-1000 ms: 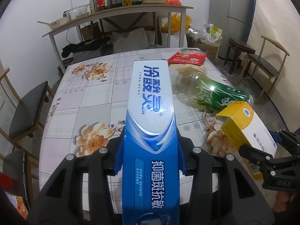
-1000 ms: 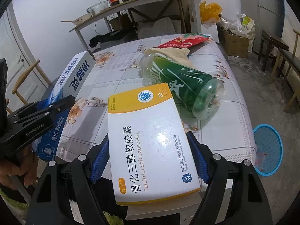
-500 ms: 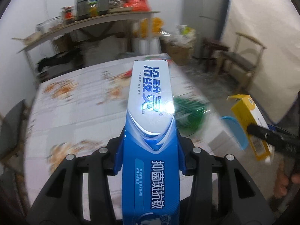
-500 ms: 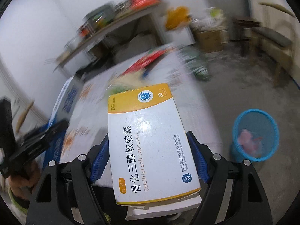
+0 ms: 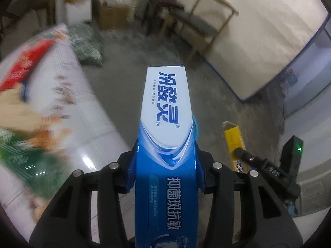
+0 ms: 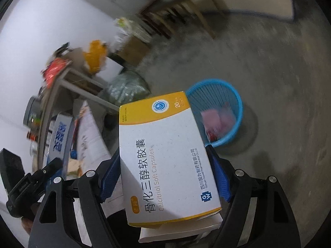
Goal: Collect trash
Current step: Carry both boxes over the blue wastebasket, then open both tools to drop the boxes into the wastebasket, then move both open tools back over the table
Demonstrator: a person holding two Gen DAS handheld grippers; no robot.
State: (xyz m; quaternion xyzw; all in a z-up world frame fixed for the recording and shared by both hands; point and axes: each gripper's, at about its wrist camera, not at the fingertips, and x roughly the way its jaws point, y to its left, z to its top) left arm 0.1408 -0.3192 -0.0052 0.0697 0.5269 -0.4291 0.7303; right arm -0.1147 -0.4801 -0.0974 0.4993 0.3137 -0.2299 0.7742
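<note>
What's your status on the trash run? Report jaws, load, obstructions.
Left gripper jaws clamped on toothpaste box. Right gripper jaws clamped on capsule box. Blue basket ahead on the floor, pink trash inside. Nothing in the way.

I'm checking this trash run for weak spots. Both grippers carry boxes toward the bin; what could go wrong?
The blue basket is small, so the long toothpaste box in the left gripper could tip out or land beside it. The medicine box in the right gripper has a white sheet loose beneath it that might slip out early.
</note>
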